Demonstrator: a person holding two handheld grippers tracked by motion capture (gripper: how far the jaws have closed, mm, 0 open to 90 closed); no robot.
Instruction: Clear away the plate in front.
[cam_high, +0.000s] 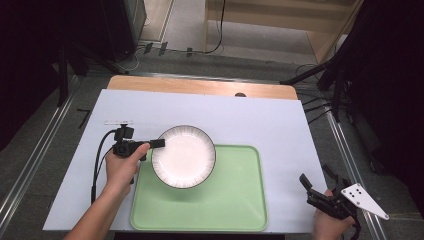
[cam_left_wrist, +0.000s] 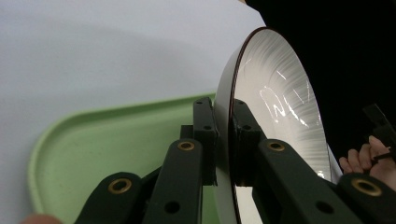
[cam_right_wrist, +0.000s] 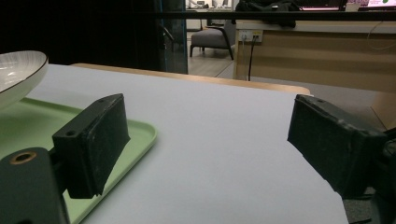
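Plate: round white ceramic plate with a dark rim (cam_high: 183, 156), likely stiff, glossy, slippery and breakable; its thin rim is the place to grip.
Place: pinched at its edge, over the pale green plastic tray's (cam_high: 235, 205) near corner.
Left gripper (cam_high: 159, 143): clamped tight on the plate's rim.
Right gripper (cam_right_wrist: 205, 140): jaws wide apart, holding nothing, off beside the tray.

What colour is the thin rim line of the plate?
Dark brown, almost black, around the white plate; the left gripper view shows it best.
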